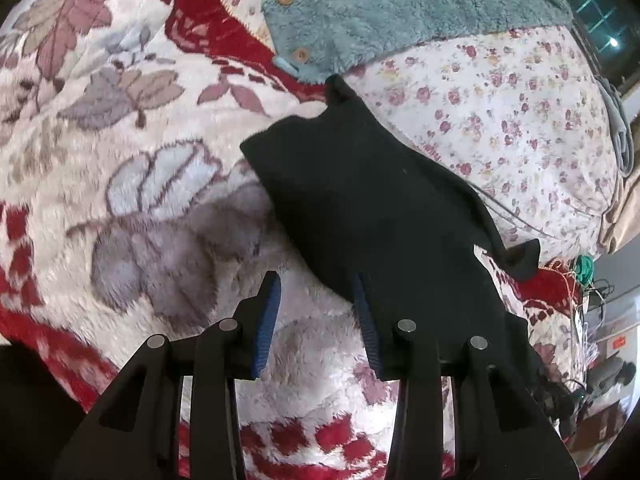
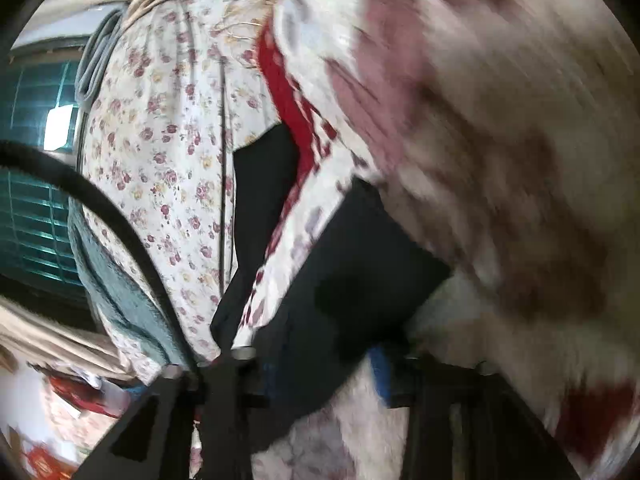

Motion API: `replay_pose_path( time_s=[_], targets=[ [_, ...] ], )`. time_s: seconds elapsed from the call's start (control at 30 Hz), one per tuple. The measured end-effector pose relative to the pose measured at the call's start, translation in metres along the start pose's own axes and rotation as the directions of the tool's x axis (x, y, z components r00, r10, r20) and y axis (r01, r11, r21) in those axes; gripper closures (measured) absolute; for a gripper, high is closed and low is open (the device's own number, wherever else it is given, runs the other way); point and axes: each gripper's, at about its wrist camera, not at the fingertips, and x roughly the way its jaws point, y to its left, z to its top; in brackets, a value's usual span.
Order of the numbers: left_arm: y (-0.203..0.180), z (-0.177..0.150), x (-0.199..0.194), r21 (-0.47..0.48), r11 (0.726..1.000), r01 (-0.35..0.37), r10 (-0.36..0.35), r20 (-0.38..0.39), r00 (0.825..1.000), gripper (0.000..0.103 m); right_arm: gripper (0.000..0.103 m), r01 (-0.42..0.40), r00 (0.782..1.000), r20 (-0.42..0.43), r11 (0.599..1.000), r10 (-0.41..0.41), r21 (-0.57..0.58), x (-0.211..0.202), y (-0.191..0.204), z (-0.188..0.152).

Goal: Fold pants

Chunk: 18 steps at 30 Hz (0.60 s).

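Left gripper point(image 1: 316, 312) hangs with fingers spread over the fuzzy blanket point(image 1: 160, 184). Black pants point(image 1: 372, 208) lie there, touching its right finger. Right gripper point(image 2: 320, 360) is blurry; I cannot tell its grip.

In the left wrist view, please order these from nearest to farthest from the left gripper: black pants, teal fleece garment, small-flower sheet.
From the left gripper:
1. Black pants, right at the fingers, right side.
2. Small-flower sheet, beyond the pants, to the right.
3. Teal fleece garment, farthest, at the top.
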Motion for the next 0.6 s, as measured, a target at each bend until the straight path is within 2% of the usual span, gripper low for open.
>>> replay_pose_path(
  time_s=[0.07,0.17,0.27,0.33,0.37,0.47,0.53,0.6],
  targets=[
    [-0.002,-0.002,-0.005,0.009,1.0,0.006,-0.006,0.013,1.0,0.067,0.098,-0.006,0.999,0.047,0.997,0.01,-0.079,-0.013,0.014,0.001],
    [-0.004,0.001,-0.01,0.032,0.999,0.003,-0.004,0.042,0.999,0.067,0.098,0.071,0.993,0.106,0.98,-0.052,-0.184,-0.03,0.03,0.001],
    [-0.004,0.004,-0.007,0.028,0.999,0.016,-0.017,0.036,0.999,0.059,0.097,0.222,0.974,0.082,0.951,-0.209,-0.215,-0.022,0.026,0.001],
    [-0.004,0.005,-0.003,0.019,1.0,0.018,-0.018,0.027,0.999,0.056,0.086,0.32,0.946,0.016,0.919,-0.325,-0.233,-0.009,0.019,-0.001],
    [-0.004,0.006,0.0,0.018,1.0,0.012,-0.012,0.026,1.0,0.056,0.084,0.339,0.938,0.011,0.911,-0.346,-0.236,-0.009,0.018,-0.001],
    [-0.005,0.007,0.007,0.021,0.999,-0.033,0.033,0.022,0.999,0.056,0.082,0.365,0.931,0.082,0.902,-0.356,-0.23,-0.026,0.026,0.0],
    [-0.003,0.009,0.011,0.007,0.999,-0.043,0.042,0.028,0.999,0.056,0.082,0.346,0.938,0.106,0.905,-0.33,-0.249,-0.037,0.036,0.0],
    [-0.003,0.011,0.013,0.001,1.0,-0.031,0.031,0.053,0.998,0.052,0.08,0.29,0.957,0.105,0.918,-0.271,-0.271,-0.041,0.05,-0.003]
  ],
)
